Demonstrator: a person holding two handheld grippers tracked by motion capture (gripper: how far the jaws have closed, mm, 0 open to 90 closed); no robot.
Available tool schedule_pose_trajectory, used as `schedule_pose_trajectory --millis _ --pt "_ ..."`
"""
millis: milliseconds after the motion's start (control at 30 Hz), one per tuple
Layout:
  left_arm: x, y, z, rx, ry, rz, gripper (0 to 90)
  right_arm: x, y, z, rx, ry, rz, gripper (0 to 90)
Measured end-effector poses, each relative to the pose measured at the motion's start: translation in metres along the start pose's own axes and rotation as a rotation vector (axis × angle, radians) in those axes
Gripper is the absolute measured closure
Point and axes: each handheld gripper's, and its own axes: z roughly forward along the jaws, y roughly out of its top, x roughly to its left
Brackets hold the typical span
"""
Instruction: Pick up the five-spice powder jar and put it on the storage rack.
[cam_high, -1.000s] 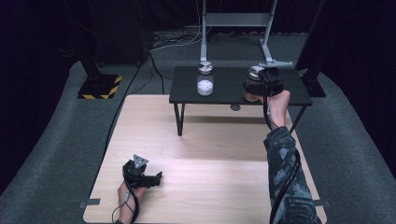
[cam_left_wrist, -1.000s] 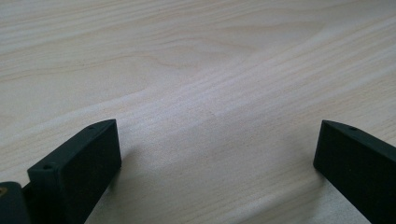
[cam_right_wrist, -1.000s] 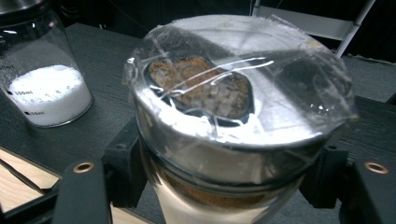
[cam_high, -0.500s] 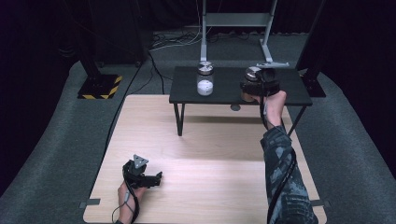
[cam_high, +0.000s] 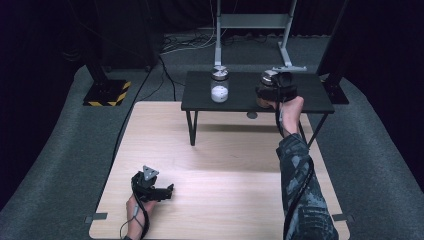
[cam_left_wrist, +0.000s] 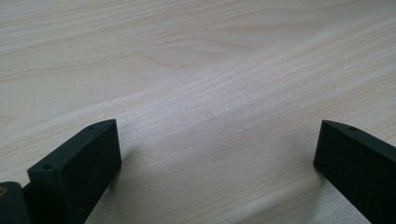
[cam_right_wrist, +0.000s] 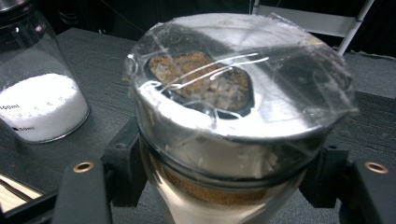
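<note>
A glass jar of brown grains (cam_right_wrist: 219, 88), its metal lid covered in clear film, sits between the jaws of my right gripper (cam_right_wrist: 223, 169), which is shut on it below the lid. In the high view that right gripper (cam_high: 272, 89) holds the brown jar (cam_high: 268, 80) over the right half of the small black table (cam_high: 310, 102). A second jar with white powder (cam_high: 219, 86) stands upright on the table's left half, also close at the left as the white-powder jar (cam_right_wrist: 35, 88). My left gripper (cam_high: 155, 189) rests low on the wooden tabletop (cam_high: 225, 190), open, nothing between its jaws (cam_left_wrist: 219, 149).
The black table stands on thin legs at the far edge of the wooden tabletop. Grey carpet (cam_high: 65, 145) surrounds it. A yellow-and-black striped stand base (cam_high: 107, 95) sits at far left, and a metal frame (cam_high: 250, 22) stands behind the black table.
My right gripper has shifted slightly left and farther back over the black table with the brown jar in it. The left gripper has stayed put.
</note>
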Motion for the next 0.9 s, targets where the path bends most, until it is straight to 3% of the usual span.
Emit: schedule_pose_trajectory --millis 533,567,600,700,900 --pt "0.000 0.000 0.000 0.000 0.000 -0.001 0.5 -0.004 0.007 -0.003 0.035 0.022 -0.012 28.2" --pt "0.000 0.000 0.000 0.000 0.000 0.000 0.5 -0.008 0.008 -0.004 0.044 0.045 -0.010 11.0" --pt "0.000 0.000 0.000 0.000 0.000 -0.001 0.5 -0.008 0.010 -0.005 0.061 0.052 -0.024 3.0" --pt "0.000 0.000 0.000 0.000 0.000 -0.001 0.5 -0.005 0.005 -0.014 0.042 0.038 -0.033 0.0" --pt "0.000 0.000 0.000 0.000 0.000 0.000 0.5 -0.004 -0.012 -0.038 0.063 0.046 -0.053 0.0"
